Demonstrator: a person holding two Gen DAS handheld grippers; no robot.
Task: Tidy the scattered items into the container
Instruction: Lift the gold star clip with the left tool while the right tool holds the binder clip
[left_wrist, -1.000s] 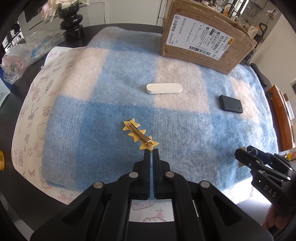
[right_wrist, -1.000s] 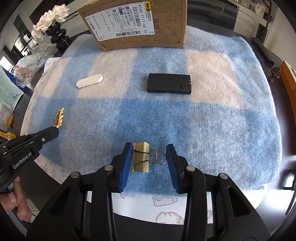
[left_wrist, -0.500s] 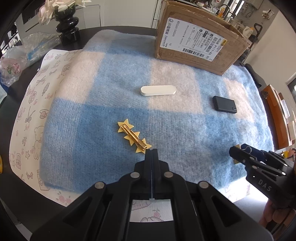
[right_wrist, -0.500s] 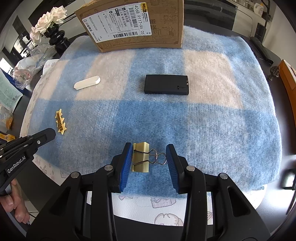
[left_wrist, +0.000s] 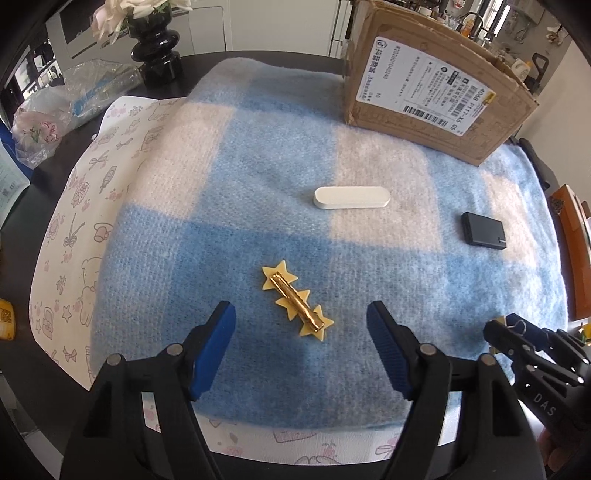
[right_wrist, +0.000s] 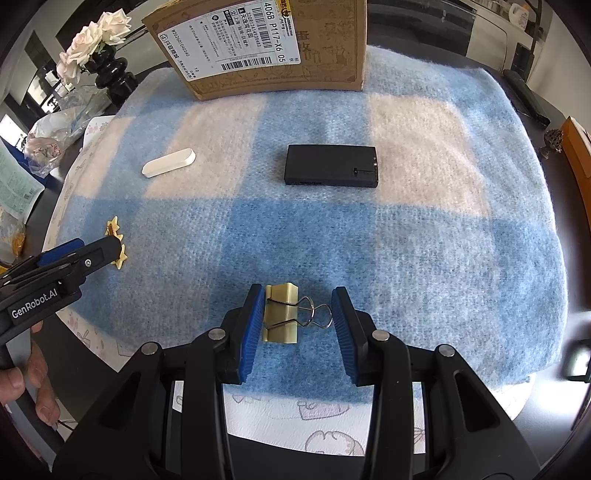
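Fingers (right_wrist: 253, 325) around binder clip (right_wrist: 281, 317)

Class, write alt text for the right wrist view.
The right hand-held gripper brackets a gold binder clip on a blue-and-white checked blanket. Beyond lie a black device, a white bar and a cardboard box.
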